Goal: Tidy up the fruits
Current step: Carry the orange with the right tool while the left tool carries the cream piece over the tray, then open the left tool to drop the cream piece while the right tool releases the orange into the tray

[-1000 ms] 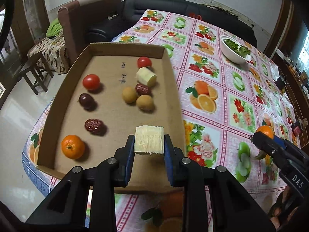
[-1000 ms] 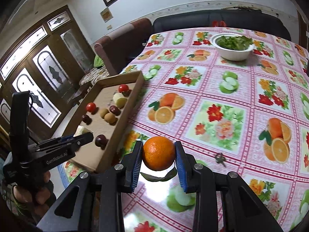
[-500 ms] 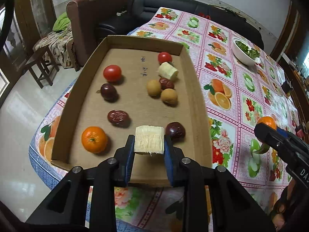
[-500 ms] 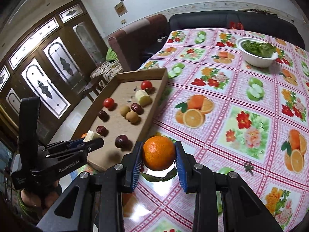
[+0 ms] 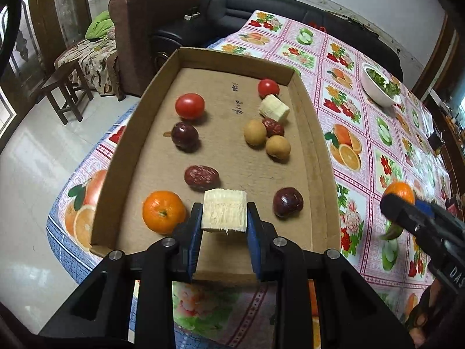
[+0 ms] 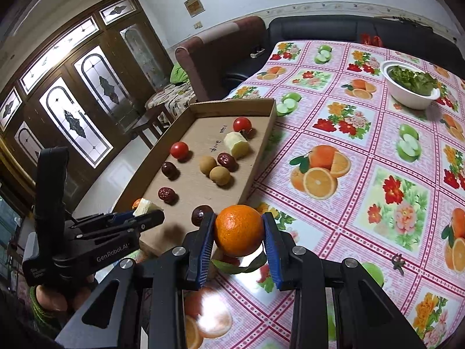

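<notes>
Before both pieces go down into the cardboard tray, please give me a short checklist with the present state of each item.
1. Left gripper clamps the pale cut piece: ok.
2. Right gripper clamps the orange: ok.
3. Cut piece is over the cardboard tray: ok.
4. Orange is over the tray: not ok, beside its wall.
5. Free floor beneath the cut piece: cannot tell.

White bowl (image 6: 412, 97) of greens on floral tablecloth (image 6: 377, 151).
</notes>
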`<state>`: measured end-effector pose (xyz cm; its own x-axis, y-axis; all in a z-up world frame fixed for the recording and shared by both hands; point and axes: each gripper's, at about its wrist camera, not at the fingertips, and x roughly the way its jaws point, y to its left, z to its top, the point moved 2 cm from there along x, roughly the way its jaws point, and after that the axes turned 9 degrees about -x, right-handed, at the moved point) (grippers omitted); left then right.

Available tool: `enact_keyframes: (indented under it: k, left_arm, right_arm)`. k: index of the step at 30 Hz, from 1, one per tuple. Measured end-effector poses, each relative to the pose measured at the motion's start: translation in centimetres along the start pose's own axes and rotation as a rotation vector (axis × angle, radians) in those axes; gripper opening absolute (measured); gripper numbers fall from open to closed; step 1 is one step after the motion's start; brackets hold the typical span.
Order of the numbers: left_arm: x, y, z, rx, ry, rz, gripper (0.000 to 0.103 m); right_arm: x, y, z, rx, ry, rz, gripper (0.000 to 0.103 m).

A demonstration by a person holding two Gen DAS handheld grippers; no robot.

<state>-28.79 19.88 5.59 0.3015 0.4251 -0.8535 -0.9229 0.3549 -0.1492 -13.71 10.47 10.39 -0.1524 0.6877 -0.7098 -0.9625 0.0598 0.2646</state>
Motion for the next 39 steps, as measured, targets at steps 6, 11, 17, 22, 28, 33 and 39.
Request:
enact_keyframes:
  k: [6, 11, 17, 22, 28, 33, 39]
  left_arm:
    - [0.2, 0.6, 1.8, -0.010, -0.014, -0.004, 0.026]
    - [0.9, -0.1, 4.3, 0.004, -0.031, -0.014, 0.026]
    - [3.8, -0.5, 7.2, -0.011, 0.009, -0.003, 0.026]
    - [5.3, -0.3, 7.3, -0.024, 0.054, -0.018, 0.026]
    - [6.2, -1.1, 6.8, 0.023, 0.078, -0.021, 0.026]
    - [7.2, -1.5, 6.6, 0.046, 0.092, 0.007, 0.026]
    - [7.2, -1.9, 6.3, 0.068, 0.079, 0.028, 0.026]
  right_arm:
    - [0.9, 1.5, 0.3, -0.030, 0.018, 0.031, 0.033]
    - [2.4, 3.6, 0.5, -0.061, 0.044, 0.088, 0.033]
    - [5.4, 5.7, 0.7, -0.079, 0.103, 0.146, 0.033]
    - [7.2, 6.7, 0.2, -0.097, 0.151, 0.166, 0.033]
    - [8.4, 6.8, -0.6, -0.095, 0.196, 0.162, 0.033]
    - [9.3, 6.7, -0.6, -0.099, 0.208, 0.157, 0.033]
    - [9.4, 6.8, -0.6, -0.107, 0.208, 0.155, 0.033]
